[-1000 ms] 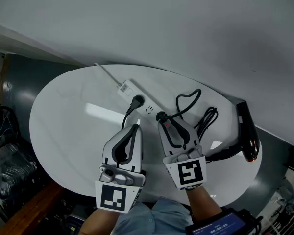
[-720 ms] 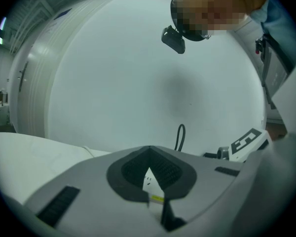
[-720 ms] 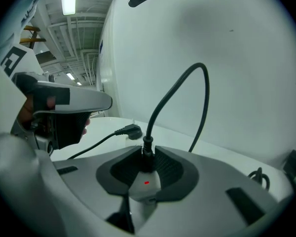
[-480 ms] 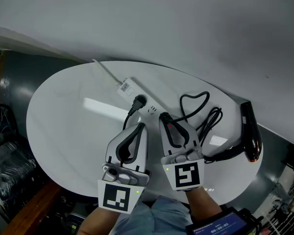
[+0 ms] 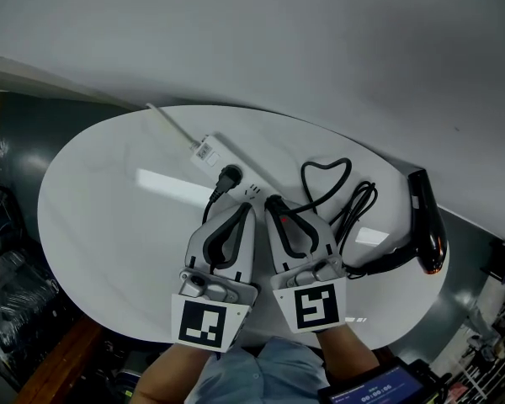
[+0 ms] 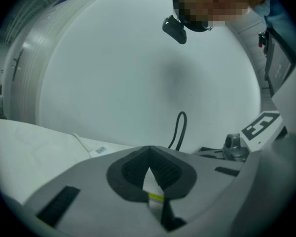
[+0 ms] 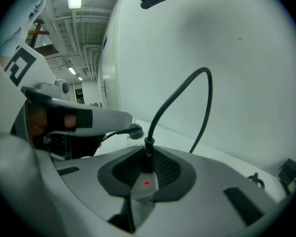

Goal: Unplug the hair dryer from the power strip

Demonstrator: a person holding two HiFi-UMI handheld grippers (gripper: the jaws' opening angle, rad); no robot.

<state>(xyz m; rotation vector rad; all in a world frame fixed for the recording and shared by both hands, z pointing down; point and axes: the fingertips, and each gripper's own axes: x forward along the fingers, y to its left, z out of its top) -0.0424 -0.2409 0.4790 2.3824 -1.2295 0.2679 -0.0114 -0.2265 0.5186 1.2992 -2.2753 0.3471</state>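
Right gripper view: my right tool point(image 7: 146, 168) is clenched on the hair dryer's black plug point(image 7: 148, 146), and its cord arches up behind. Head view: the plug sits in the white power strip point(image 5: 251, 190) mid-table point(image 5: 109, 217), right of a second black plug point(image 5: 230, 175). The hair dryer point(image 5: 427, 225) lies at the right edge. My left tool point(image 5: 244, 210) is clenched empty, its tips over the strip, just beside the right tool.

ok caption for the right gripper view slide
Right gripper closed on the hair dryer plug, its black cord arching up before a white wall.
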